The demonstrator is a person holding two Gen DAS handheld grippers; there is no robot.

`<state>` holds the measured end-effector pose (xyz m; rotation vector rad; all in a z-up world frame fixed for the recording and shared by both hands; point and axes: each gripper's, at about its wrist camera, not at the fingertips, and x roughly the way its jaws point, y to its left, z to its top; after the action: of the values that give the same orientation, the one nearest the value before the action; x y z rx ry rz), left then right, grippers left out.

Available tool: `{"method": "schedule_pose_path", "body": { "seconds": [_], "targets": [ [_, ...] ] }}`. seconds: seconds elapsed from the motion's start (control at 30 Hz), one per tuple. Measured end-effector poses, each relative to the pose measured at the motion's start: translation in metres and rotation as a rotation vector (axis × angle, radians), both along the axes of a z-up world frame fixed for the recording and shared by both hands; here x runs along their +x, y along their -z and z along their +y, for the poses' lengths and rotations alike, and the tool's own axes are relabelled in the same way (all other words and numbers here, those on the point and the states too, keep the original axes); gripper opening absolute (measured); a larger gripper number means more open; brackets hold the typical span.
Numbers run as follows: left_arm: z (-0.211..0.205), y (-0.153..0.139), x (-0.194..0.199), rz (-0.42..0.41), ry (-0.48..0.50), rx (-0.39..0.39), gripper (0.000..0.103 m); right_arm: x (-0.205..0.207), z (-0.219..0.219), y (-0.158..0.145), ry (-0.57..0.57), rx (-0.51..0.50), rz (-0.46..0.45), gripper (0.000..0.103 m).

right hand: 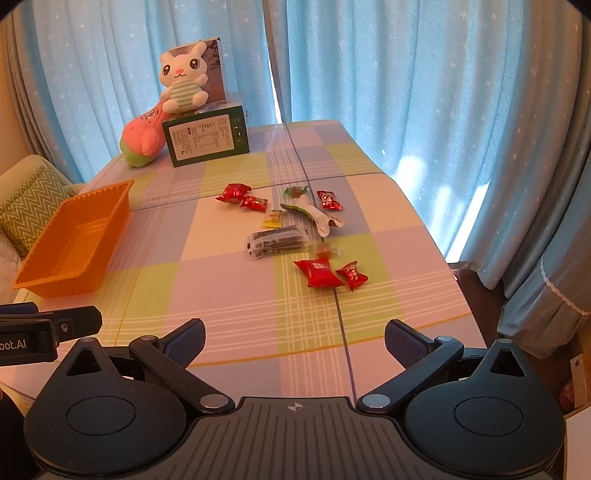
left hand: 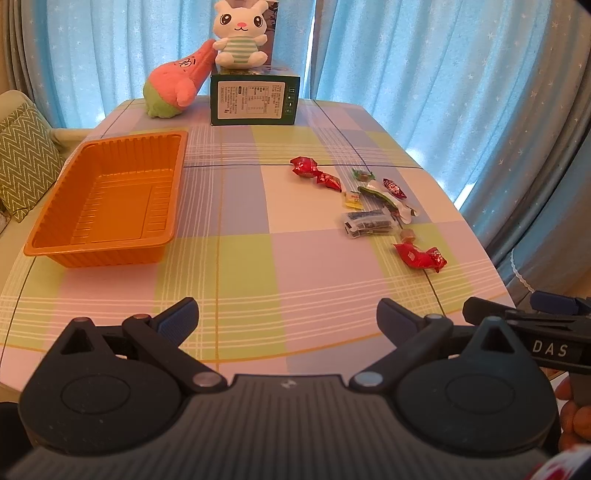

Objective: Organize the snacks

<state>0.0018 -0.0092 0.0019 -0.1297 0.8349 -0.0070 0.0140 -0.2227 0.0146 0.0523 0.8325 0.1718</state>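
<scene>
An empty orange tray (left hand: 107,199) sits on the left of the checked table; it also shows in the right wrist view (right hand: 70,243). Several wrapped snacks lie scattered on the right: red candies (left hand: 419,254) (right hand: 321,273), a dark clear packet (left hand: 365,223) (right hand: 277,240), a small yellow sachet (right hand: 272,218), a green-white wrapper (right hand: 314,216). My left gripper (left hand: 288,317) is open and empty above the table's near edge. My right gripper (right hand: 295,336) is open and empty, to the right of the left one, nearer the snacks.
A green box (left hand: 255,98) with a white bunny plush (left hand: 240,33) on it and a pink plush (left hand: 177,86) stand at the table's far end. Blue curtains hang behind. A sofa with a zigzag cushion (left hand: 26,158) is at the left.
</scene>
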Motion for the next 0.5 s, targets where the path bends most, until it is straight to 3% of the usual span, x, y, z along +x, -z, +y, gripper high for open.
{"method": "schedule_pose_path", "body": {
  "seconds": [0.5],
  "targets": [
    [-0.0024, 0.0005, 0.0009, 0.000, 0.001, -0.001, 0.102, 0.0002, -0.0017, -0.0005, 0.001, 0.000, 0.001, 0.103]
  ]
}}
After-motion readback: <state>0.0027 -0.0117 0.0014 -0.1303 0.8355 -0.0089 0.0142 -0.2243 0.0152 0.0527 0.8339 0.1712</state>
